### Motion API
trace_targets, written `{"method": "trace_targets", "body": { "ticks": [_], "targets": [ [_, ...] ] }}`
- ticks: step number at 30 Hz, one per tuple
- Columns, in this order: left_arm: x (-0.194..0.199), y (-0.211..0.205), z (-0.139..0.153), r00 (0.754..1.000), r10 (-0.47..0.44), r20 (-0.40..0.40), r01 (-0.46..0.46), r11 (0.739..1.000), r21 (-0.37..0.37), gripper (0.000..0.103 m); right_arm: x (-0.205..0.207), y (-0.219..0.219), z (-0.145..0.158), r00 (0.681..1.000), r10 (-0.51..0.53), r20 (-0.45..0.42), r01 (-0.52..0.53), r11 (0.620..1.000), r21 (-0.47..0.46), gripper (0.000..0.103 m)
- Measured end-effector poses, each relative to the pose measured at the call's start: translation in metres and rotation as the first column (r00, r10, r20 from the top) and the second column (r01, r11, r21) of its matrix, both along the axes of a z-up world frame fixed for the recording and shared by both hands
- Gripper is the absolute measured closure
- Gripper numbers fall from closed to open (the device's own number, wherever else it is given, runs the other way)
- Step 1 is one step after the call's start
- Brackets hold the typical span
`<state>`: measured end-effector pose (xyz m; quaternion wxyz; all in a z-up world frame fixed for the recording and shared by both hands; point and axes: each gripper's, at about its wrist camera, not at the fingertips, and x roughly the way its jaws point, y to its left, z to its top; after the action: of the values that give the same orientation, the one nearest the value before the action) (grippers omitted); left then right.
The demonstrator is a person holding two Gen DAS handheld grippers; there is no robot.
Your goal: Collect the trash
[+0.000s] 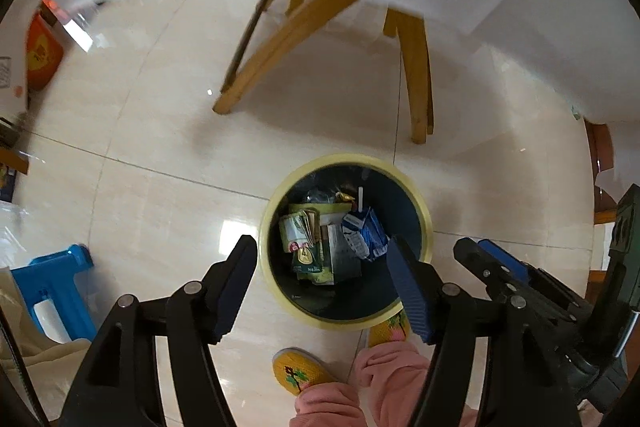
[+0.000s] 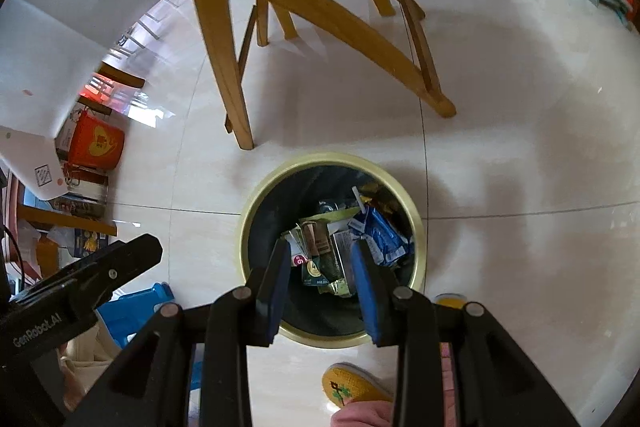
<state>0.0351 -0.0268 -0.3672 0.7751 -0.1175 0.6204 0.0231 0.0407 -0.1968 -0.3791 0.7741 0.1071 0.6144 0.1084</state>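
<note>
Both grippers are held above the round yellow-rimmed bin (image 1: 416, 195) standing on the tiled floor (image 1: 140, 147). The left gripper (image 1: 324, 267) is spread wide and empty; the right gripper (image 2: 322, 269) is parted and empty. Crumpled wrappers (image 2: 320, 251) and a blue carton (image 1: 366, 233) are seen lying inside the bin.

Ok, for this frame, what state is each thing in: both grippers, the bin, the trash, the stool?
Left gripper: open, empty, above the bin.
Right gripper: open, empty, above the bin.
Round yellow-rimmed trash bin with black liner: upright, uncovered, partly filled.
Blue-and-white crumpled carton: lying inside the bin.
Green snack wrappers: piled inside the bin.
Blue plastic stool: standing on the floor, apart from the bin.
</note>
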Motion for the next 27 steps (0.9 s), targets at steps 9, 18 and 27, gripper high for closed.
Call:
{"method": "trace_targets", "body": {
  "ticks": [9, 18, 27],
  "targets": [
    [-0.009, -0.001, 0.083, 0.996, 0.02, 0.09, -0.029, 0.995, 0.091, 0.037, -0.01, 0.005, 0.086, 0.993, 0.075, 0.087, -0.072, 0.997, -0.034, 0.06],
    [-0.013, -0.008, 0.198, 0.992, 0.015, 0.128, -0.036, 0.986, 0.162, 0.032, -0.016, 0.0, 0.209, 0.981, 0.11, 0.162, -0.1, 0.993, -0.066, 0.043],
    [-0.011, -0.019, 0.293, 0.988, 0.024, 0.155, -0.054, 0.98, 0.194, 0.027, -0.006, -0.005, 0.31, 0.967, 0.148, 0.209, -0.134, 0.988, -0.08, 0.042]
  ]
}}
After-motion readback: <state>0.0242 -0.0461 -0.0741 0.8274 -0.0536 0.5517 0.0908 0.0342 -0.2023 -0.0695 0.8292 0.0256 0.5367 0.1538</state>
